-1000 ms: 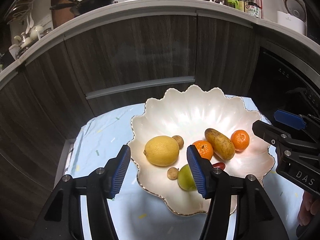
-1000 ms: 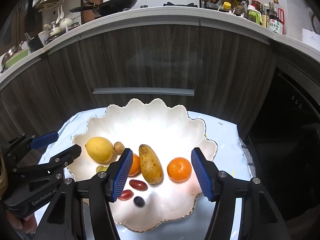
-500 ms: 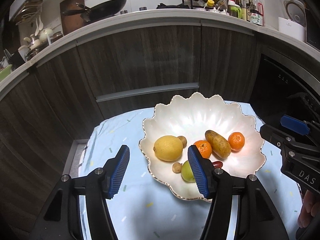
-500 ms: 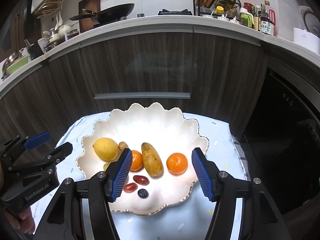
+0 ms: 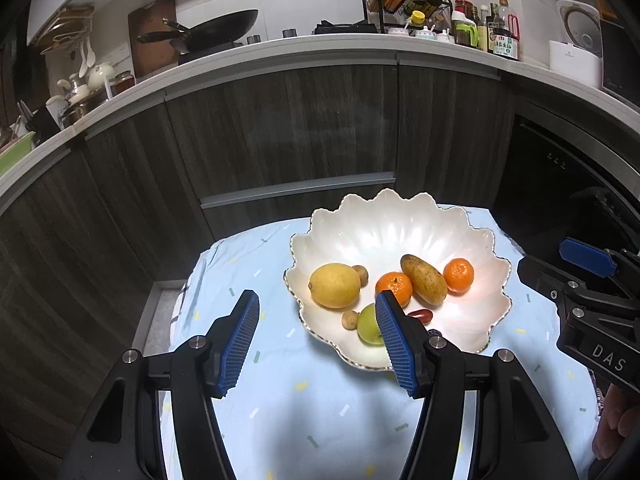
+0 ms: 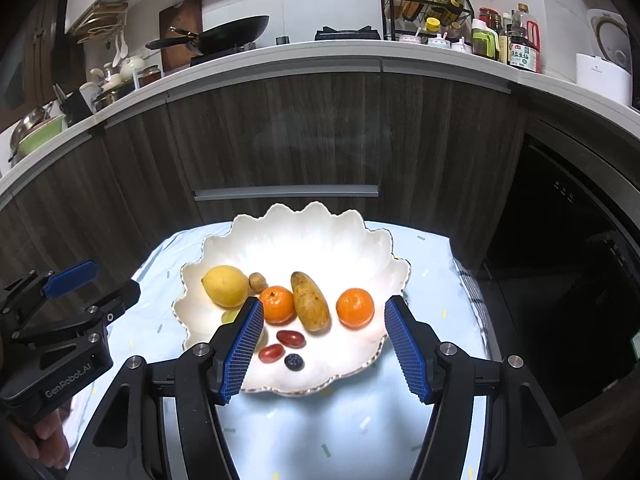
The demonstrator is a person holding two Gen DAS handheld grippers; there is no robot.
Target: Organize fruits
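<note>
A white scalloped bowl (image 5: 400, 224) (image 6: 304, 232) sits on a pale blue cloth. In it lie a lemon (image 5: 335, 285) (image 6: 225, 285), two mandarins (image 5: 394, 287) (image 5: 458, 276) (image 6: 277, 304) (image 6: 355, 307), a brown oblong fruit (image 5: 423, 279) (image 6: 310, 301), a green fruit (image 5: 368, 324), small brown longans (image 5: 349, 319) (image 6: 257, 281), red dates (image 6: 291, 338) and a blueberry (image 6: 294, 361). My left gripper (image 5: 318, 336) is open and empty, above the cloth near the bowl's left rim. My right gripper (image 6: 324, 344) is open and empty, above the bowl's near rim.
The small table (image 5: 312, 420) stands in front of dark wood cabinets (image 5: 280, 132). A dark oven front (image 6: 560, 260) is to the right. The counter above carries a wok (image 6: 224, 34), bottles (image 6: 516, 44) and a spice rack. A hand (image 6: 44, 436) holds the left gripper's handle.
Both grippers have pulled back and risen away from the bowl, which looks smaller and farther. Neither holds anything, and the fruits have not moved.
</note>
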